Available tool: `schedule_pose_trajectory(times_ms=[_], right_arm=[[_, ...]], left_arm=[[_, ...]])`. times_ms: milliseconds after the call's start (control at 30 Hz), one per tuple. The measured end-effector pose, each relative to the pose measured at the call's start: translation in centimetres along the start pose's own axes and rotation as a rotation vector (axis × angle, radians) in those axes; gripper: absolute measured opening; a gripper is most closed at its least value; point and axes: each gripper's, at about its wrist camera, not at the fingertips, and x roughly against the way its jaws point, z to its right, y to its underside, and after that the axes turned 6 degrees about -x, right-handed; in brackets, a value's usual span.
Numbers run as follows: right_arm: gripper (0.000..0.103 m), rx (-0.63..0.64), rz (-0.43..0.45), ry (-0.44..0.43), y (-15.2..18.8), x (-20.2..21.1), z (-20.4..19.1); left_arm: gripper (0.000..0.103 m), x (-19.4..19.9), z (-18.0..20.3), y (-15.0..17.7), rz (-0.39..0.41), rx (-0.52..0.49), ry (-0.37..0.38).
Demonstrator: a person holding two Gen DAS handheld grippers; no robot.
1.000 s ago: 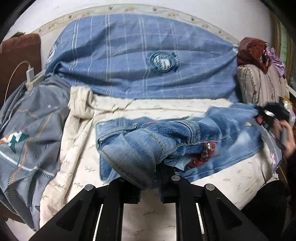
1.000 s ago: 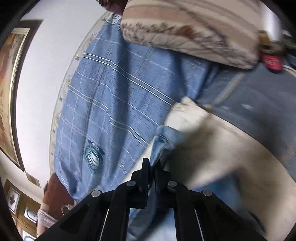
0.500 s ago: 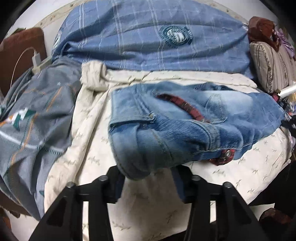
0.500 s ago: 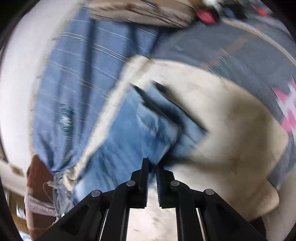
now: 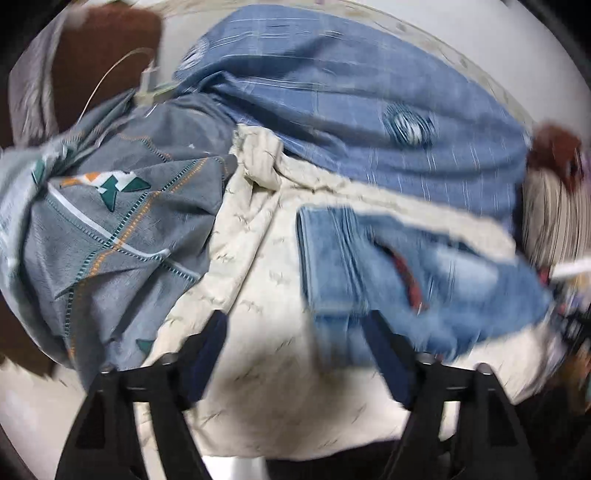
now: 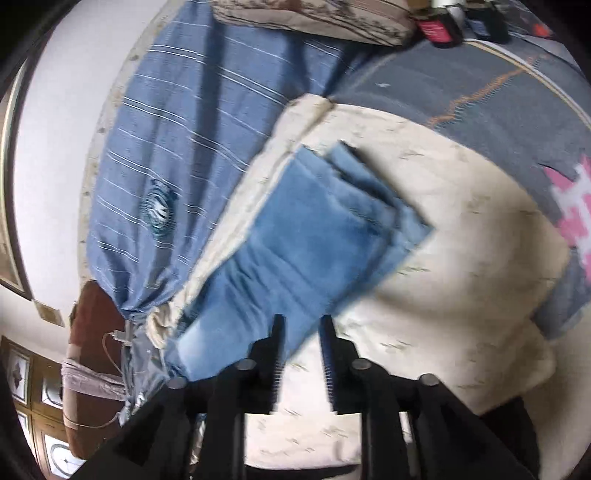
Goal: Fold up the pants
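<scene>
The blue jeans [image 5: 413,273] lie folded on the cream bedsheet [image 5: 266,376], with a red plaid lining showing at a slit. My left gripper [image 5: 295,328] is open wide and empty, just in front of the jeans' near edge. In the right wrist view the jeans [image 6: 306,236] lie as a flat folded stack on the cream sheet [image 6: 461,280]. My right gripper [image 6: 301,332] is open with a narrow gap and empty, its fingertips at the jeans' near edge. Both views are blurred.
A blue striped blanket [image 5: 351,110] lies behind the jeans, a grey patterned quilt [image 5: 122,229] to the left. A striped pillow [image 5: 554,218] sits at the right. A charger cable [image 5: 110,74] runs by a brown headboard. Small items [image 6: 443,22] sit beyond the pillow.
Both grippers have let go of the jeans and opened. The jeans have dropped flat onto the sheet. My left gripper has pulled back and to the left.
</scene>
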Motion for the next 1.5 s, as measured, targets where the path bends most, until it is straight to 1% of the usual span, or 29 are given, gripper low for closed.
schedule_pose_trajectory(times_ms=[67,133,200,300,333,367,400,433,467,500,533,567,633,700,767,833,933,1000,1067,1100,1133,1200,1233,1267,1333,1367,1400,1433,1500], right_arm=[[0.07,0.021,0.021,-0.022,0.7,-1.1,-1.1],[0.07,0.077,0.047,-0.023,1.4,-1.9,-1.9],[0.07,0.133,0.064,-0.043,2.1,-3.1,-3.0],[0.07,0.226,0.097,-0.009,2.4,-3.5,-3.7],[0.07,0.238,0.108,-0.002,2.2,-3.7,-4.0],[0.07,0.248,0.131,0.002,1.7,-3.3,-4.0],[0.07,0.255,0.172,0.005,1.0,-2.8,-4.0],[0.07,0.255,0.196,0.008,0.5,-2.5,-3.9],[0.07,0.249,0.223,0.018,-0.2,-2.2,-3.7],[0.07,0.24,0.251,0.036,-1.0,-1.8,-3.3],[0.07,0.23,0.272,0.051,-1.8,-1.5,-3.0],[0.07,0.222,0.29,0.064,-2.6,-1.4,-2.7],[0.07,0.21,0.317,0.091,-4.3,-1.0,-2.0],[0.07,0.193,0.35,0.101,-6.1,-0.6,-1.4],[0.07,0.168,0.352,0.088,-7.8,-0.5,-0.7],[0.07,0.149,0.332,0.084,-9.2,-1.2,-0.4],[0.07,0.143,0.281,0.073,-10.7,-2.8,-0.7],[0.07,0.177,0.261,0.073,-10.9,-3.7,-1.5],[0.07,0.242,0.259,0.082,-10.9,-4.6,-3.0],[0.07,0.277,0.25,0.084,-10.8,-5.2,-3.8],[0.07,0.307,0.239,0.094,-10.8,-5.8,-4.3],[0.07,0.357,0.203,0.149,-10.7,-7.7,-5.2],[0.07,0.371,0.174,0.185,-10.7,-8.8,-5.4],[0.068,0.389,0.145,0.22,-10.6,-9.9,-5.5],[0.041,0.439,0.136,0.266,-10.1,-10.7,-5.9],[0.019,0.459,0.139,0.291,-9.9,-10.8,-6.1],[0.01,0.462,0.135,0.278,-9.6,-10.5,-6.3],[0.007,0.461,0.136,0.258,-9.4,-9.9,-6.5],[0.004,0.477,0.201,0.247,-8.8,-8.1,-7.0]], left_arm=[[0.088,-1.4,-0.3,-1.1,-0.011,0.057,0.043],[0.088,-3.9,-0.4,-2.3,-0.063,0.099,0.054],[0.087,-6.5,-0.6,-3.3,-0.123,0.155,0.098],[0.087,-10.0,-0.5,-3.9,-0.213,0.243,0.149],[0.086,-10.7,-0.1,-4.1,-0.223,0.251,0.182],[0.085,-11.5,0.6,-4.3,-0.232,0.235,0.218],[0.075,-12.0,1.2,-4.5,-0.237,0.21,0.236],[0.067,-12.5,2.4,-4.8,-0.247,0.155,0.227],[0.044,-12.9,3.2,-5.1,-0.252,0.115,0.211],[0.033,-13.4,3.9,-5.3,-0.259,0.09,0.209],[0.032,-13.8,4.5,-5.6,-0.26,0.071,0.203],[0.027,-14.0,4.9,-5.9,-0.251,0.057,0.193],[0.024,-14.1,5.4,-6.7,-0.229,0.038,0.18],[0.022,-13.9,5.8,-7.9,-0.195,0.017,0.15],[0.022,-13.5,6.3,-9.5,-0.131,-0.013,0.124],[0.021,-13.2,7.2,-11.4,-0.091,-0.048,0.092],[0.021,-13.2,8.8,-13.6,-0.078,-0.103,0.051],[0.021,-12.4,9.4,-14.0,-0.047,-0.122,0.036],[0.021,-11.9,9.3,-13.5,-0.023,-0.126,0.022],[0.021,-11.8,9.2,-12.9,-0.02,-0.137,0.002],[0.021,-12.3,9.0,-12.3,-0.036,-0.15,-0.032],[0.021,-13.5,8.2,-10.7,-0.096,-0.151,-0.083],[0.021,-14.1,7.2,-9.5,-0.138,-0.131,-0.099],[0.021,-14.3,6.5,-8.9,-0.154,-0.113,-0.102],[0.021,-14.4,5.1,-7.9,-0.174,-0.066,-0.096],[0.021,-14.1,4.9,-7.8,-0.172,-0.053,-0.096],[0.021,-13.9,4.9,-7.9,-0.166,-0.049,-0.098],[0.021,-13.5,5.1,-8.3,-0.152,-0.053,-0.109],[0.021,-12.6,5.9,-9.1,-0.111,-0.075,-0.124]])
